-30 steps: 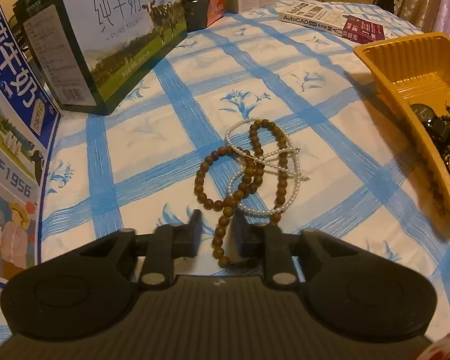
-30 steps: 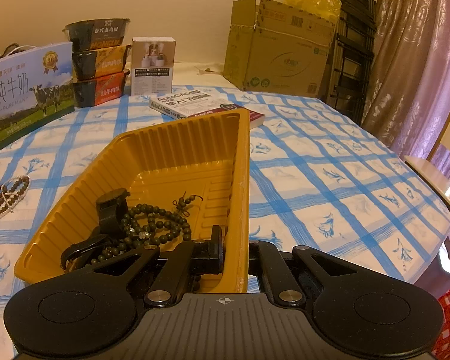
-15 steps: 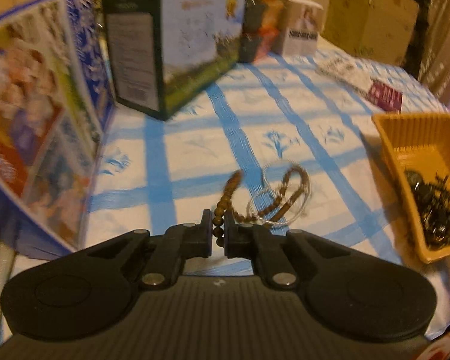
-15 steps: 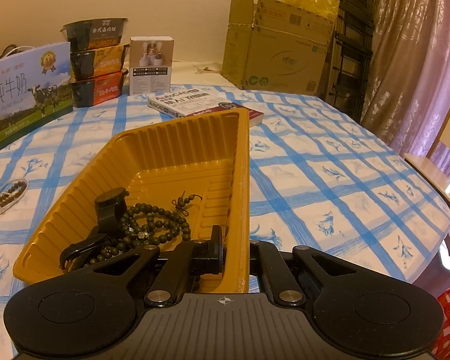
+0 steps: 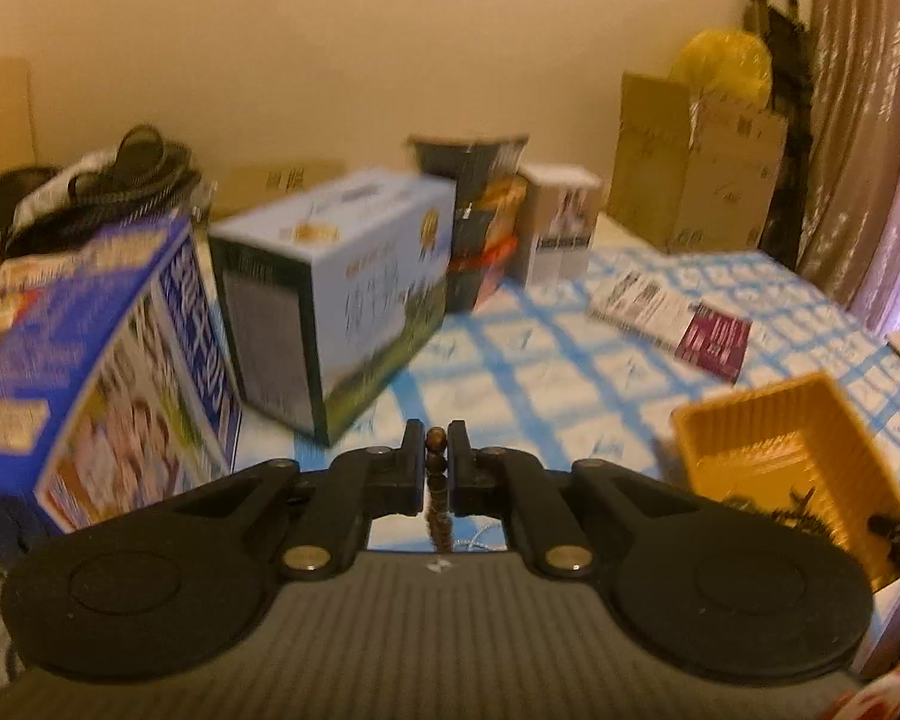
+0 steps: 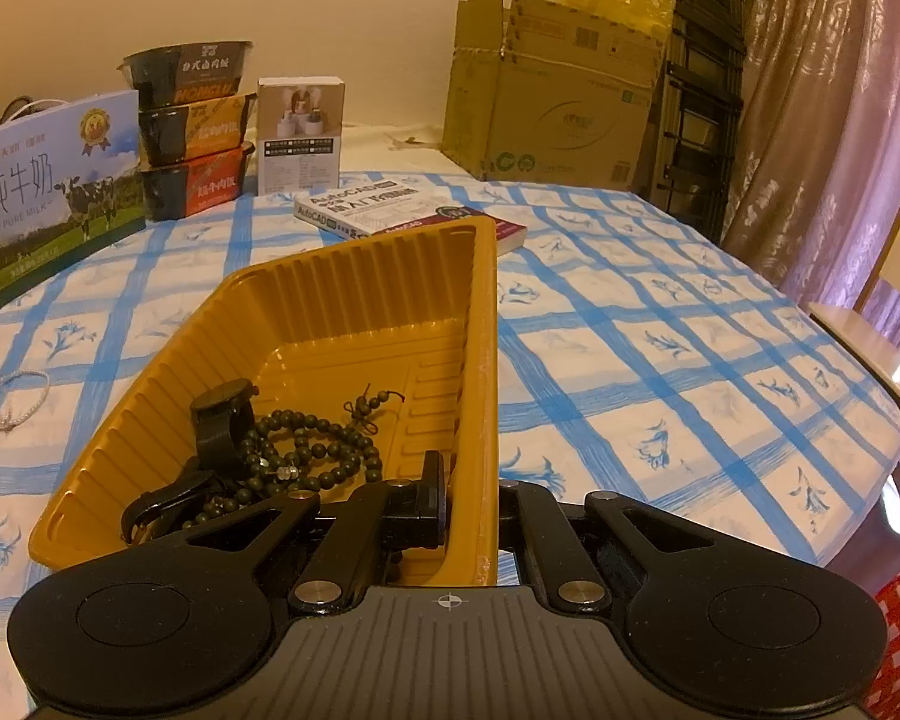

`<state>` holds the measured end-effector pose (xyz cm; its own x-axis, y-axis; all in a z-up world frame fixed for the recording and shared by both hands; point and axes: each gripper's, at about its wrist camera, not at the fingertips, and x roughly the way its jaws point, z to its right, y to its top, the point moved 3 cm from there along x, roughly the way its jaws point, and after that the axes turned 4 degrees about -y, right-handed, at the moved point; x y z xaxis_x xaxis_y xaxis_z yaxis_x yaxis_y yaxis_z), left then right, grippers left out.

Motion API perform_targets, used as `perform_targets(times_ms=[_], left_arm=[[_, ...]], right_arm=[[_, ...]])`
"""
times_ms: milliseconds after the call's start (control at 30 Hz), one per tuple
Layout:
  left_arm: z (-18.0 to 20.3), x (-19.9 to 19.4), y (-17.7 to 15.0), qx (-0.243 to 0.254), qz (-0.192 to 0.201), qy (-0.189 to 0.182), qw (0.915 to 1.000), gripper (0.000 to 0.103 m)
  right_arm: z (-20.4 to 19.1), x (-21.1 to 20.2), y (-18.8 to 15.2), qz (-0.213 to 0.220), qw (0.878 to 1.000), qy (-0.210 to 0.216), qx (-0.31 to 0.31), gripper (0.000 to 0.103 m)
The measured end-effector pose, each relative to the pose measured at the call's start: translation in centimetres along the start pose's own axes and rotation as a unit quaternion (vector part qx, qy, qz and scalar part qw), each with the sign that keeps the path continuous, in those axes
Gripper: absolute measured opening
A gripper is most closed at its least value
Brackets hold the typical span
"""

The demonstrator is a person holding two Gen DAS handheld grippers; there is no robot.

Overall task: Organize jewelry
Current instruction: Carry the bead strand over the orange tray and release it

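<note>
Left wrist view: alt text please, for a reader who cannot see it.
The left gripper is shut on a brown bead strand that hangs between its fingers. An orange tray sits right, milk boxes behind.

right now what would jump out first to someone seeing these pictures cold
The orange tray fills the middle of the right wrist view, with dark beads piled at its near end and the right gripper clamped on its rim. In the left wrist view, the left gripper pinches a brown bead strand above the blue-checked tablecloth.
</note>
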<state>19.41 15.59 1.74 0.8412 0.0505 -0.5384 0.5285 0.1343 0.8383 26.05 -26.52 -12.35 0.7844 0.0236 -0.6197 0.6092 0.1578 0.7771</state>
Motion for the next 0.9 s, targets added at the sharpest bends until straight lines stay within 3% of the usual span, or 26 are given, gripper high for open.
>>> perform_targets(times_ms=[400, 700, 900], left_arm=[[2.7, -4.6, 4.5, 0.035, 0.049, -0.022, 0.9979, 0.006], [6.9, -5.3, 6.1, 0.049, 0.064, -0.086, 0.9931, 0.006], [11.2, -4.2, 6.3, 0.066, 0.058, -0.148, 0.9852, 0.006]], right_arm=[[-0.4, -0.3, 0.5, 0.005, 1.000, 0.002, 0.002, 0.005], [-0.6, -0.4, 0.9, 0.006, 1.000, 0.004, -0.002, 0.005], [-0.7, -0.4, 1.1, 0.009, 1.000, 0.005, -0.005, 0.005]])
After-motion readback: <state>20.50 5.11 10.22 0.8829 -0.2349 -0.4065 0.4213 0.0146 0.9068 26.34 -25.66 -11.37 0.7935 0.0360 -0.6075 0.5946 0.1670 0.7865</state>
